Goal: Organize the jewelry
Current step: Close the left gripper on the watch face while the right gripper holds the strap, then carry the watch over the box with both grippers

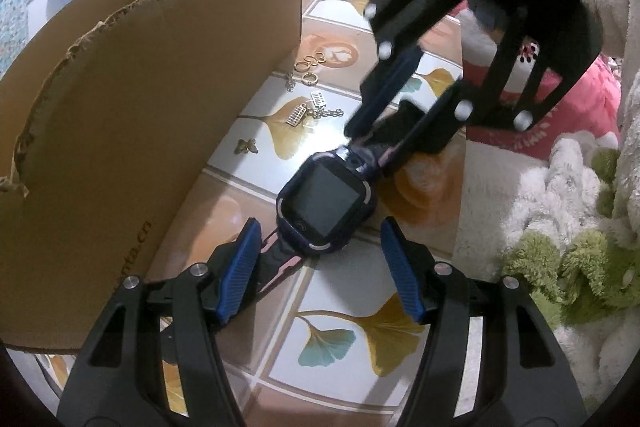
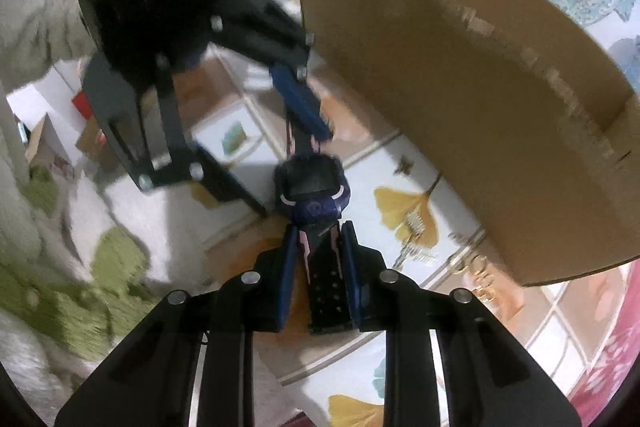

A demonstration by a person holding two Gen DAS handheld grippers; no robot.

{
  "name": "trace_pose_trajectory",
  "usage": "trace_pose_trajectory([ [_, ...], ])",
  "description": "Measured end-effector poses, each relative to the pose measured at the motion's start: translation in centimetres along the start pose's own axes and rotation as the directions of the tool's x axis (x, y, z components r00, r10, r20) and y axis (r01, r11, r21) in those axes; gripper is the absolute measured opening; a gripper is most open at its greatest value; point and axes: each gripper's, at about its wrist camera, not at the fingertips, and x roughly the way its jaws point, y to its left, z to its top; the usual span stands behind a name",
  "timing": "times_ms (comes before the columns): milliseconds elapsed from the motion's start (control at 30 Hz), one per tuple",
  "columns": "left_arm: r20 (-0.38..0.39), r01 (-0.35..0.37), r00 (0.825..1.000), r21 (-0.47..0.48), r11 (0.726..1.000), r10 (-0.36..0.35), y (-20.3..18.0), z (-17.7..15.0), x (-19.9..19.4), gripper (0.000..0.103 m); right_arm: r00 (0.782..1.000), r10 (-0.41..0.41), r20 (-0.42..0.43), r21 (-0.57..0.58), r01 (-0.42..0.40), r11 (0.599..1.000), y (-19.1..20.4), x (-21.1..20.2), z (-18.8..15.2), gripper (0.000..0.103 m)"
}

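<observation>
A dark blue smartwatch (image 1: 326, 205) lies on the leaf-patterned mat. My left gripper (image 1: 320, 231) is open, its blue pads either side of the watch's near strap. My right gripper (image 2: 320, 231) is shut on the watch's far strap (image 2: 326, 275); it shows in the left wrist view (image 1: 380, 147) coming in from the upper right. The watch face also shows in the right wrist view (image 2: 310, 183). Gold rings (image 1: 310, 67), two charm bracelets (image 1: 316, 109) and a small butterfly charm (image 1: 247, 145) lie on the mat beside the cardboard box (image 1: 140, 107).
The open cardboard box (image 2: 500, 107) stands close beside the watch. A white and green fluffy rug (image 1: 560, 227) borders the mat. Pink fabric (image 1: 560, 99) lies behind.
</observation>
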Motion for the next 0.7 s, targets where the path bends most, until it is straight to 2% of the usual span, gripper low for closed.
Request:
trace_pose_trajectory([
  [267, 0.017, -0.044, 0.999, 0.029, 0.999, 0.044, -0.4, 0.5, 1.0, 0.058, 1.000, 0.021, 0.020, 0.021, -0.021, 1.000, -0.7, -1.7, 1.2, 0.022],
  [300, 0.030, -0.047, 0.998, 0.031, 0.998, 0.046, -0.5, 0.5, 1.1, 0.054, 1.000, 0.020, 0.021, 0.022, -0.020, 1.000, -0.8, -2.0, 1.2, 0.022],
  [367, 0.046, -0.053, 0.998, 0.031, 0.998, 0.052, -0.5, 0.6, 1.1, 0.039, 1.000, 0.019, 0.024, 0.025, -0.020, 0.999, -1.0, -2.4, 1.5, 0.022],
  [433, 0.058, -0.069, 0.996, 0.024, 0.997, 0.068, -0.5, 0.7, 1.1, 0.032, 1.000, 0.007, 0.023, 0.021, -0.007, 1.000, -0.1, -1.9, 1.2, 0.022],
  [700, 0.092, -0.188, 0.979, 0.075, 0.979, 0.181, -2.7, 0.6, 0.4, 0.026, 0.999, -0.034, 0.012, 0.004, 0.034, 0.999, 1.0, -2.5, 1.6, 0.022],
])
